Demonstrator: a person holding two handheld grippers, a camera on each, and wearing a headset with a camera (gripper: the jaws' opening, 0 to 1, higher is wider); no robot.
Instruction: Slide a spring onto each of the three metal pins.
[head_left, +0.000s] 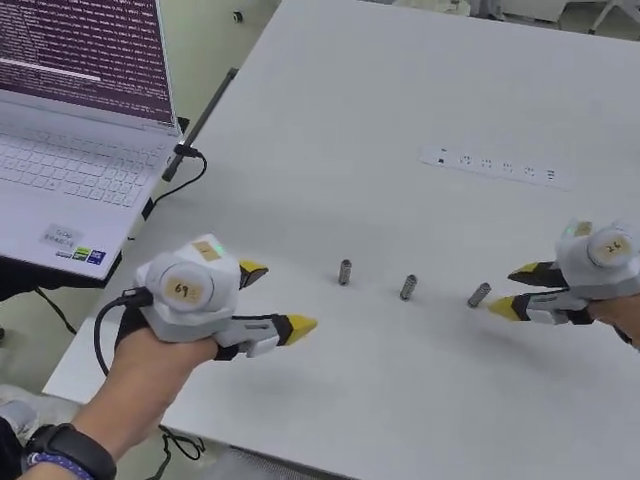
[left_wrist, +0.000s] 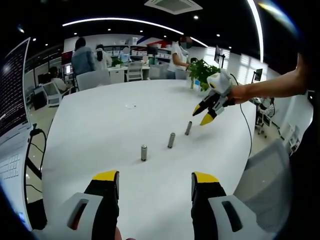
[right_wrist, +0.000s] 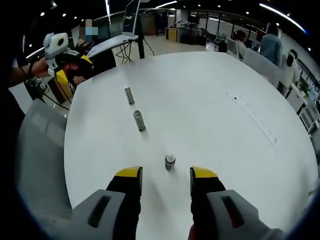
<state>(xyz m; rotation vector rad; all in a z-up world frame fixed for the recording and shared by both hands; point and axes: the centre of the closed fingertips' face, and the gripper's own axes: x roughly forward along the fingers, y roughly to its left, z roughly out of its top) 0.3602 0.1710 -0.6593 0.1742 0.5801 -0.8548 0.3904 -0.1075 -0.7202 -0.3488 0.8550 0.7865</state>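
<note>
Metal pins (head_left: 408, 287) stand spaced apart on the table (head_left: 380, 120), likely for easy reach. Left gripper (head_left: 278, 296) and right gripper (head_left: 512, 289) flank them, jaws wide, empty.

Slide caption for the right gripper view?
Open right gripper faces the nearest spring, two more in a row beyond, on a white table.

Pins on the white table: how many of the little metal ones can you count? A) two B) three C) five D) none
B: there are three in a row on the table: the first pin, the second pin and the third pin.
</note>
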